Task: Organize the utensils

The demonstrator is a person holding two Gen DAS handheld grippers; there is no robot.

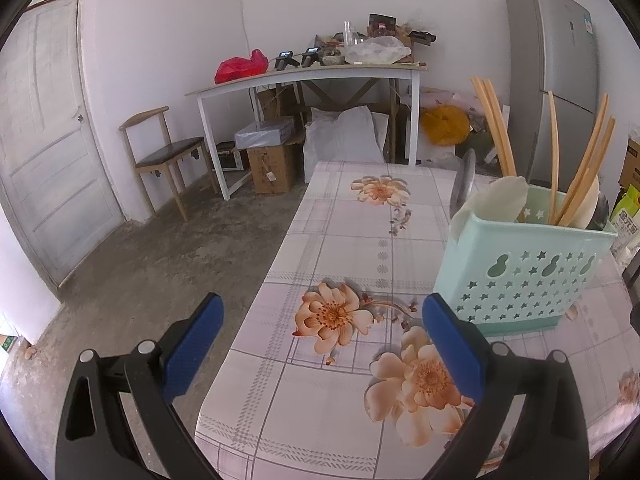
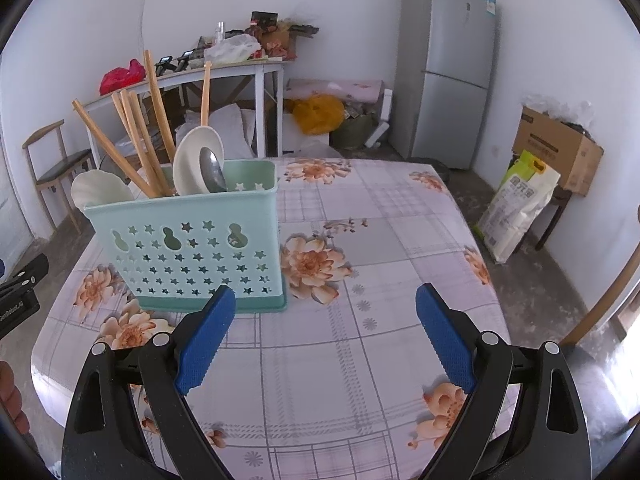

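A mint-green perforated utensil holder point(image 1: 520, 276) stands on the floral tablecloth; it also shows in the right wrist view point(image 2: 188, 248). It holds several wooden chopsticks point(image 2: 140, 148), white spoons point(image 2: 198, 160) and a metal spoon point(image 2: 212, 174), all upright or leaning. My left gripper point(image 1: 324, 320) is open and empty, just left of the holder. My right gripper point(image 2: 326, 312) is open and empty, in front of the holder and to its right. The left gripper's body shows at the left edge of the right wrist view point(image 2: 20, 292).
The table point(image 2: 360, 240) has a floral check cloth. Beyond it stand a white side table point(image 1: 304, 76) with clutter, a chair point(image 1: 164, 156), a fridge point(image 2: 448, 64), boxes and bags on the floor. A rice bag point(image 2: 516, 204) stands at the right.
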